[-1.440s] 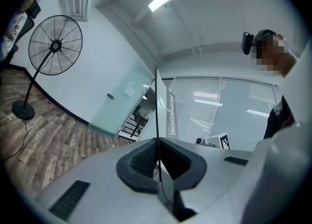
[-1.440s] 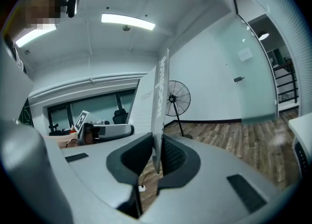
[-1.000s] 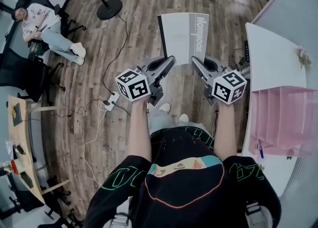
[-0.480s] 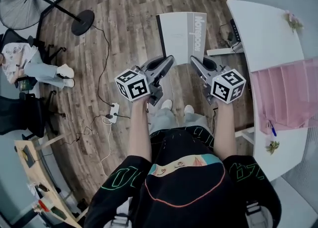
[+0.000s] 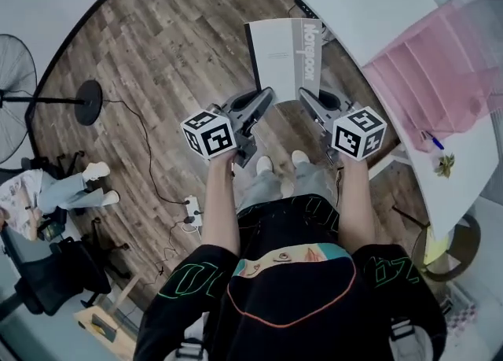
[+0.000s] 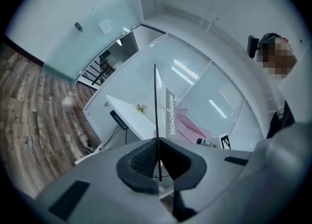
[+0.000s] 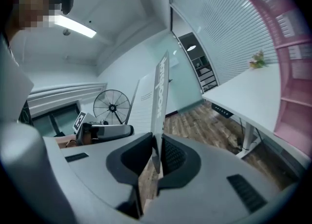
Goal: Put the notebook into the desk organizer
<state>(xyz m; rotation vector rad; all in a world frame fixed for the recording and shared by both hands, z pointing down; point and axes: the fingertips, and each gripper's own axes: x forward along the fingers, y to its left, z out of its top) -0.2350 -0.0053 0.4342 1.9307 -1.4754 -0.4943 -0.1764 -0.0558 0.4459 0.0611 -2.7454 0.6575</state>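
I hold a grey-and-white notebook [image 5: 286, 59] flat in the air over the wooden floor, in front of my body. My left gripper [image 5: 267, 97] is shut on its near left corner, my right gripper [image 5: 303, 97] is shut on its near right corner. In the left gripper view the notebook [image 6: 157, 115] stands edge-on between the pads; in the right gripper view the notebook [image 7: 159, 103] does the same. The pink desk organizer [image 5: 440, 68] stands on the white desk [image 5: 354, 5] at the upper right, also visible as the pink organizer [image 7: 292, 67] at the right of the right gripper view.
A standing fan [image 5: 23, 76] and a floor cable with a power strip [image 5: 191, 210] lie at the left. A person's legs [image 5: 67, 190] show at the far left beside a black chair [image 5: 55, 273]. A small plant [image 5: 445, 164] and a pen [image 5: 431, 141] sit on the desk.
I have turned to the right: the desk and pink organizer swung from the right edge up toward the top right, the fan and seated person slid left and down. Both grippers keep their hold.
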